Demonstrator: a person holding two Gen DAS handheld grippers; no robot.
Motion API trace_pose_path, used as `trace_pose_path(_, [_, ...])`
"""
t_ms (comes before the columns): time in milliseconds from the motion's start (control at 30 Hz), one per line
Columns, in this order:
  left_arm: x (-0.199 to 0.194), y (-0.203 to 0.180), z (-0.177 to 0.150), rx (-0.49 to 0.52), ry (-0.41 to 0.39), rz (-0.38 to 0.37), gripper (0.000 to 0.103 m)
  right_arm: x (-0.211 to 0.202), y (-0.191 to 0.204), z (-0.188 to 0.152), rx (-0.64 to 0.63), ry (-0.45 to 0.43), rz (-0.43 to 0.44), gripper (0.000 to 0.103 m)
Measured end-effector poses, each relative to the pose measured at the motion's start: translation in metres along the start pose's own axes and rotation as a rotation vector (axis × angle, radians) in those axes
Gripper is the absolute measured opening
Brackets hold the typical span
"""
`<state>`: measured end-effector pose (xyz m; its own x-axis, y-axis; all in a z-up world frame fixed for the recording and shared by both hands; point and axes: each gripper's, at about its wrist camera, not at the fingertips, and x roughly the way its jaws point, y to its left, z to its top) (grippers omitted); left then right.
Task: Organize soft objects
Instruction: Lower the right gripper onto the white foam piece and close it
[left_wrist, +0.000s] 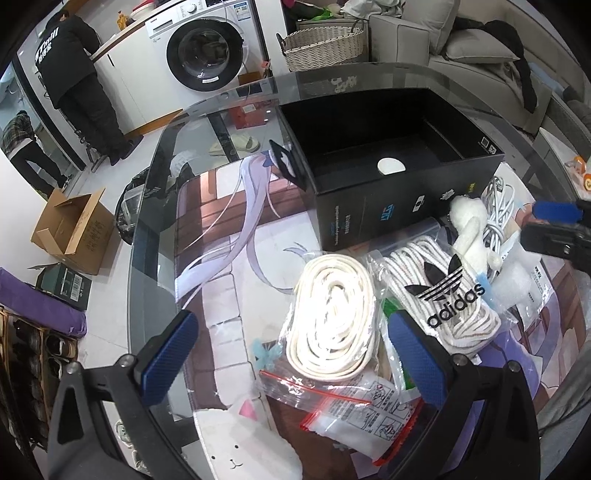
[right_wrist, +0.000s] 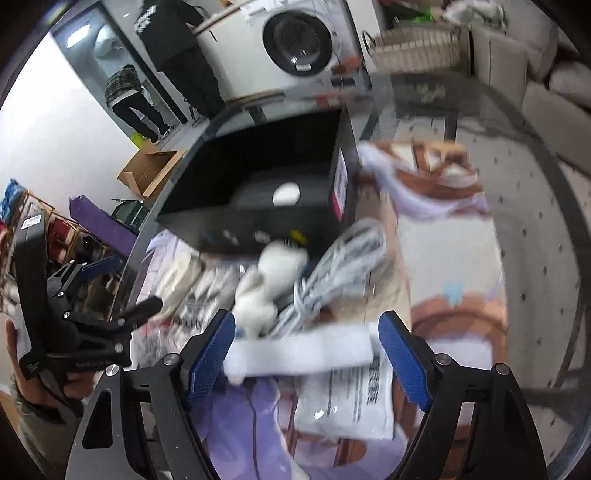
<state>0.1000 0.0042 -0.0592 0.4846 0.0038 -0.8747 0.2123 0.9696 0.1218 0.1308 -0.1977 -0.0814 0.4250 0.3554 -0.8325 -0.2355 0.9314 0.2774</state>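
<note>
Here the soft things — bagged cream rope (left_wrist: 334, 321), adidas-bagged laces (left_wrist: 441, 295), a plush toy (left_wrist: 469, 225) — crowd the worktop (left_wrist: 221, 266) just near the open black box (left_wrist: 388, 158), probably their destination. Both grippers, left gripper (left_wrist: 291, 354) and right gripper (right_wrist: 306, 354), hover with fingers spread, holding nothing.

- The box (left_wrist: 391, 162) is black, with a white round patch inside.
- The near coiled rope (left_wrist: 328, 321) is cream.
- The bagged laces (left_wrist: 439, 291) are white, flecked, under a black adidas logo.
- The plush toy (left_wrist: 471, 229) is white.
- The gripper pads (left_wrist: 168, 354) are blue with a fine grid texture.
</note>
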Motion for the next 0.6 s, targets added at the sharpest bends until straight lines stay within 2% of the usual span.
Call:
trace_pose_path(100, [-0.002,-0.001,-0.001,0.004,-0.006,0.001,0.103,0.005,0.008,0.005,-0.049,0.015,-0.051,0.081])
trace_pose_path(167, [-0.002,0.0,-0.002,0.005,-0.005,0.003,0.103,0.011,0.008,-0.001,-0.063,0.047,-0.064,0.075])
trace_pose_path(267, [0.001,0.002,-0.004,0.001,0.007,-0.007,0.103,0.01,0.006,-0.016,-0.092,0.084,-0.089,0.073])
trace_pose_path(400, [0.003,0.001,-0.004,0.002,0.014,-0.014,0.103,-0.008,-0.004,-0.036,-0.045,0.083,-0.055,0.073])
trace_pose_path(500, [0.0,-0.004,-0.004,0.022,0.002,-0.017,0.103,-0.019,0.0,-0.047,-0.024,0.114,0.021,0.073])
trace_pose_path(600, [0.0,-0.006,-0.006,0.034,0.005,-0.018,0.103,-0.02,0.018,-0.05,-0.135,0.096,-0.037,0.073])
